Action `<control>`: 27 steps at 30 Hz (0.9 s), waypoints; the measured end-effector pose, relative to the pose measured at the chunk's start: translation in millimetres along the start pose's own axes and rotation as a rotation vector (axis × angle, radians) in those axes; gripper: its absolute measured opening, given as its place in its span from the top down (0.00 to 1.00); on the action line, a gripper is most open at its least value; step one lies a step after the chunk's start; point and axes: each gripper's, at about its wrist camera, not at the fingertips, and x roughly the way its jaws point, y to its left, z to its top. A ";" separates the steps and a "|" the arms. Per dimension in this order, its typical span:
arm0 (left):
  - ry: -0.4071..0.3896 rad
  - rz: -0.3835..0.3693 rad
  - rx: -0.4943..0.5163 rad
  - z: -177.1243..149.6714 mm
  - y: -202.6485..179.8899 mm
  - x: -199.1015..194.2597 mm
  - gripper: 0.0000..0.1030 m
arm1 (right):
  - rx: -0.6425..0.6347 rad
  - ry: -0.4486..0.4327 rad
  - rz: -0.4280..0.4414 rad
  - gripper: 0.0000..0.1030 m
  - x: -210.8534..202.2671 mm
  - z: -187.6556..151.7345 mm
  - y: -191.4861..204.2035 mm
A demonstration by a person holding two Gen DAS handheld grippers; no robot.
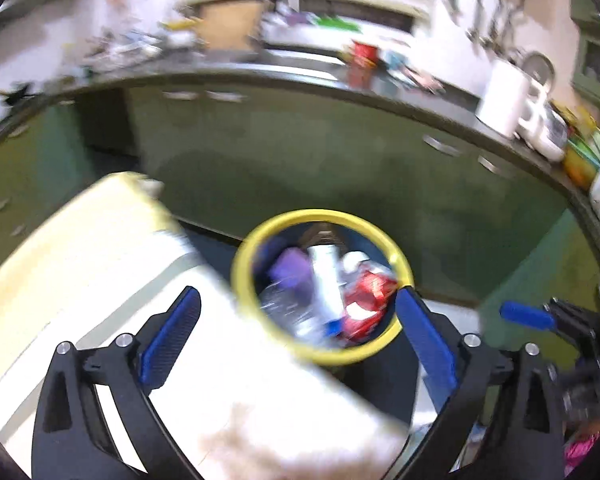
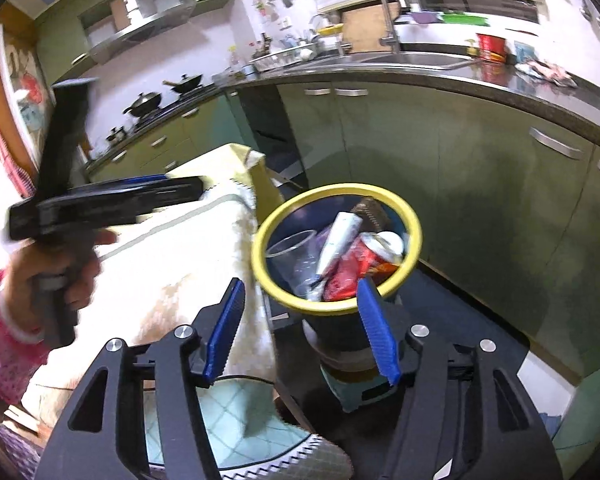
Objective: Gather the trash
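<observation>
Cream cloth (image 2: 172, 264) over table (image 2: 228, 412).

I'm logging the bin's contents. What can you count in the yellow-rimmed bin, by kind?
As seen from the right wrist:
Clear plastic cup: 1
Squeezed white tube: 1
Crushed red can: 1
Brown wrapper: 1
Total: 4 visible in the bin; more may lie hidden underneath.

Ahead of the right gripper (image 2: 300, 328) the bin (image 2: 336, 248) mouth lies open, half filled; the cloth-draped table (image 2: 172, 264) crowds its left, cabinets (image 2: 480, 184) stand beyond.
</observation>
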 end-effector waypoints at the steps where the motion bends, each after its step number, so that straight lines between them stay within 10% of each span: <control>1: -0.017 0.015 -0.024 -8.2 9.3 -14.9 0.07 | -0.013 0.000 0.007 0.39 1.1 -0.3 6.1; 7: -0.137 0.288 -0.198 -85.7 68.3 -125.4 0.07 | -0.072 -0.012 0.015 0.04 2.5 -3.5 33.9; 11: -0.191 0.458 -0.324 -138.4 96.1 -181.3 0.07 | -0.109 -0.011 0.019 0.05 1.6 -6.0 48.5; 27: -0.296 0.610 -0.501 -219.3 94.4 -284.6 0.07 | -0.234 -0.163 -0.048 0.05 -62.9 -21.3 87.5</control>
